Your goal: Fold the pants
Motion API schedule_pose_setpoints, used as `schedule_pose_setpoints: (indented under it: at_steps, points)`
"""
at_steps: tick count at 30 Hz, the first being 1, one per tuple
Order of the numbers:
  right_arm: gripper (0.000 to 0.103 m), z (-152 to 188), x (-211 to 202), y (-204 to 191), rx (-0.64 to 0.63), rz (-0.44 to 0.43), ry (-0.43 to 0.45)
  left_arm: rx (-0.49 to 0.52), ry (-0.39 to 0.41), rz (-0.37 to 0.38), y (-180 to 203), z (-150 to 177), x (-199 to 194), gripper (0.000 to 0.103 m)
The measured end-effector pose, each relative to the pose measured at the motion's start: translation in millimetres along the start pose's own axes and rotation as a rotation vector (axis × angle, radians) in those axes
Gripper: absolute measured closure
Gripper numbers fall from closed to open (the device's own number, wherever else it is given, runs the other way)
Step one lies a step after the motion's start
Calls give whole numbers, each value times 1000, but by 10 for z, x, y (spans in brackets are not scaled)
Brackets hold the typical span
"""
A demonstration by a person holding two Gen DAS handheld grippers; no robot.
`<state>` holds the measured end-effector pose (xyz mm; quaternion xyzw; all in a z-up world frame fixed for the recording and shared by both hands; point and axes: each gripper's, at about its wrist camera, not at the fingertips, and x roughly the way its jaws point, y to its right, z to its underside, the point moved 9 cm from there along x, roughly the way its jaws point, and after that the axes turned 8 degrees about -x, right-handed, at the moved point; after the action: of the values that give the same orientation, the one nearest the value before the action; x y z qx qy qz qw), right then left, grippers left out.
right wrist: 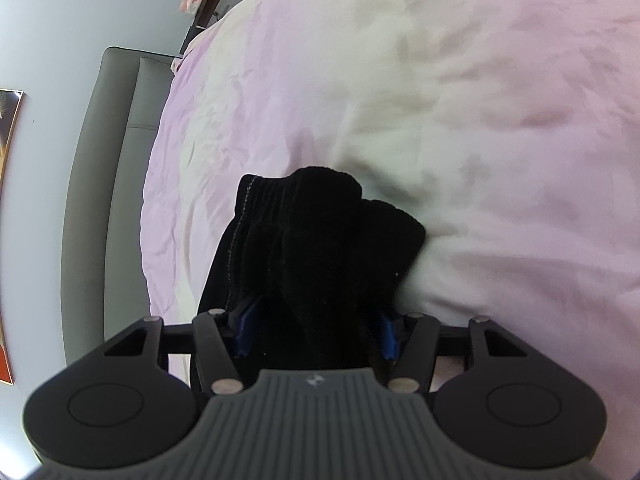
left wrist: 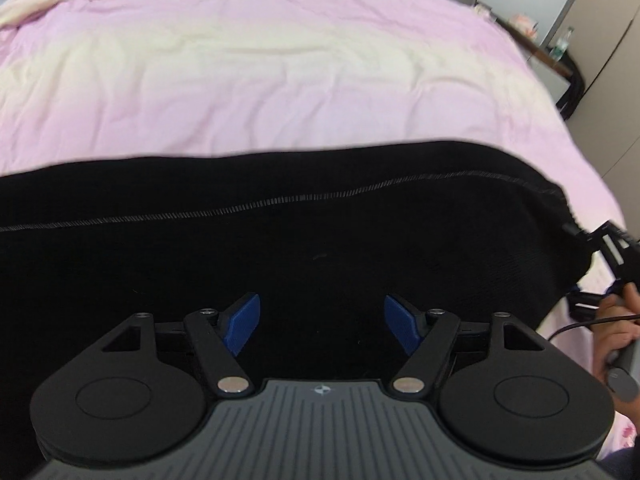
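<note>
Black pants [left wrist: 304,220] with a light stitched seam lie stretched across the near part of a pink bed cover [left wrist: 260,72]. My left gripper [left wrist: 322,326] hovers over the middle of the pants, its blue pads wide apart with nothing between them. At the right end of the pants, in the left wrist view, my right gripper [left wrist: 580,236] is small and holds the bunched fabric, with a hand [left wrist: 618,332] behind it. In the right wrist view the right gripper [right wrist: 314,328] is shut on a thick bunch of the black pants [right wrist: 320,240], which hides most of its blue pads.
A grey headboard [right wrist: 104,200] runs along the far end of the bed. A dark bedside shelf [left wrist: 552,56] with a bottle [left wrist: 562,42] stands by the bed's far right corner, next to pale cupboard doors [left wrist: 616,60]. A framed picture [right wrist: 8,232] hangs on the wall.
</note>
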<state>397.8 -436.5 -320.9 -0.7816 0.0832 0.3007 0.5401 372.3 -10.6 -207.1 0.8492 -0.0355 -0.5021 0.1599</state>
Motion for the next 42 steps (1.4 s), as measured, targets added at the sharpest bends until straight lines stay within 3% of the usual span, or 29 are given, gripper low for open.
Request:
schedule_pose_setpoints:
  at_steps: [2,6,9,10,18,20,22,24,26,27,30,33,34,35,37,38,40,42]
  points:
    - [48,-8,16,-11,-9,0,3,-27,-64,-13,-34,150,263,17]
    - [48,-12,48,-24,-22,-3,14,-20,-3,-40,-32,252,411,10]
    - [70,-5,80,-24,-44,-1,3,-26,0,-52,-18,239,418,9]
    - [84,-4,88,-25,-48,-11,-3,-28,0,-46,-30,237,423,9]
    - [88,-78,-125,-309,-158,-46,87,-68,9,11,-230,216,356,9]
    - [89,-47,-261,-651,-347,-58,160,-62,19,8,-232,212,351,9]
    - [89,150,-510,-1238,-686,-117,290,-72,25,14,-260,218,352,9]
    - [89,579,-759,-1758,-1026,-218,410,-112,24,45,-312,200,322,9]
    - [89,1177,-900,-2066,-1308,-309,463,-190,20,99,-405,163,252,13]
    - [89,1499,-904,-2138,-1420,-342,452,-236,19,120,-492,143,197,20]
    - [88,2428,-735,-2126,-1759,-377,358,-330,76,104,-829,130,-55,24]
    - [75,3186,-391,-1764,-2097,-334,147,-348,163,-28,-1243,217,-347,20]
    - [69,3377,-218,-1566,-2200,-288,27,-363,169,-51,-1362,261,-402,20]
    - [73,3499,-154,-1408,-2266,-269,-31,-383,172,-57,-1470,303,-449,20]
    - [69,3557,-226,-1391,-2326,-282,48,-404,171,-50,-1594,342,-511,20]
    - [64,3542,-288,-1449,-2334,-293,39,-403,170,-48,-1635,348,-527,20]
    - [52,3481,-440,-1565,-2302,-331,29,-387,165,-50,-1618,327,-560,20]
    - [51,3403,-621,-1607,-2249,-408,-26,-365,159,-28,-1550,278,-572,19]
